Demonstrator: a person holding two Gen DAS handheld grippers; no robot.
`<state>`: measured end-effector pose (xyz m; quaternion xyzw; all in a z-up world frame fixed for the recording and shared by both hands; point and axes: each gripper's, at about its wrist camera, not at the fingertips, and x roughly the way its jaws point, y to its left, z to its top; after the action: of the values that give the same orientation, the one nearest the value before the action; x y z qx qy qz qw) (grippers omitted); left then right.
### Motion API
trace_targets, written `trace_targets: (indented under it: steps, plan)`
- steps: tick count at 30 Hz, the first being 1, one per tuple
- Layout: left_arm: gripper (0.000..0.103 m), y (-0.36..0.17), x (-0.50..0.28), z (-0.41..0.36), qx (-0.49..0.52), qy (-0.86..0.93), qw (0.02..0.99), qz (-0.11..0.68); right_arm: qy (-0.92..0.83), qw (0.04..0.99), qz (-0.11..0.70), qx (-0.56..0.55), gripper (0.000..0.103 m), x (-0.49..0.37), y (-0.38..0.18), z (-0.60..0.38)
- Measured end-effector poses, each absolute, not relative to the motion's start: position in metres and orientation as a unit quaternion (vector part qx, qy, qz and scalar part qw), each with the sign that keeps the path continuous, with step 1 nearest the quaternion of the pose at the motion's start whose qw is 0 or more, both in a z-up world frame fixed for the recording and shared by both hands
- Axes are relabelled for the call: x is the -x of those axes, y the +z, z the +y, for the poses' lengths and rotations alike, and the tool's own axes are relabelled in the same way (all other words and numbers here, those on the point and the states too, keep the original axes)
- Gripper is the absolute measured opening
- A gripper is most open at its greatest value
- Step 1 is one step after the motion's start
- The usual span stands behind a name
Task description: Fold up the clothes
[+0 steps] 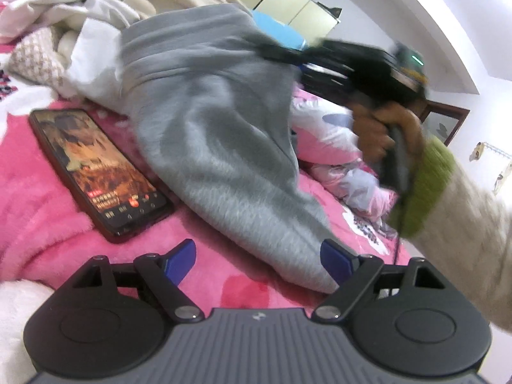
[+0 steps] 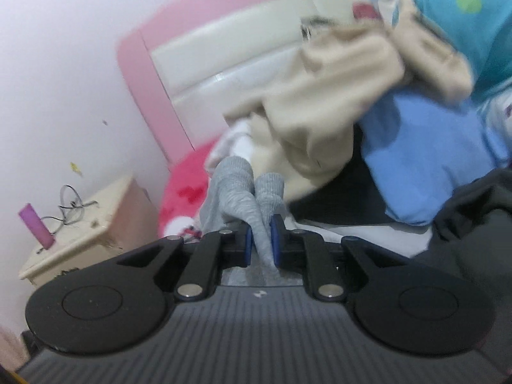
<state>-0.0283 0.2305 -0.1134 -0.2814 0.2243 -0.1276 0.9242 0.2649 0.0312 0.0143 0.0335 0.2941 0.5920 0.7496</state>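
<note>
A: Where is the grey garment now?

B: It hangs in a long slope over the pink blanket. Its upper end is lifted by the right gripper, whose two blue pads are pressed together on a pinch of the grey cloth. The lower end comes down to the left gripper.

A: And the left gripper, does it hold something?

B: No. Its fingers stand wide apart, with nothing between them. The low tip of the garment lies just beside its right finger, so this end is nearer to the left hand than to the right one.

A: So the long axis runs from one gripper to the other?

B: Yes, roughly, from low and near to high and far. I judge that the next move depends on the left gripper reaching this low tip, slightly to its right.

A: Any containers?

B: None that I see. A phone lies on the blanket close beside the garment, and more clothes are piled behind.
</note>
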Motion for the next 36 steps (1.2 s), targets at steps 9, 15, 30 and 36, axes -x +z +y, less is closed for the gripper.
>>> trace_targets:
  steps: [9, 15, 30, 36]
  plan:
    - [0.088, -0.070, 0.026, 0.212, 0.247, -0.163, 0.936, 0.188, 0.573, 0.782, 0.227, -0.089, 0.010, -0.199, 0.035, -0.143]
    - [0.089, -0.048, 0.011, 0.181, 0.211, -0.199, 0.939, 0.183, 0.488, 0.813, 0.290, -0.128, 0.013, -0.170, -0.035, -0.207]
    - [0.098, -0.048, -0.089, 0.141, 0.204, -0.286, 0.883, 0.310, 0.331, 0.813, 0.243, -0.414, 0.050, -0.088, -0.101, -0.304]
    - [0.097, -0.055, -0.117, 0.125, 0.212, -0.312, 0.859, 0.347, 0.337, 0.720, 0.271, -0.543, 0.066, -0.100, -0.130, -0.288]
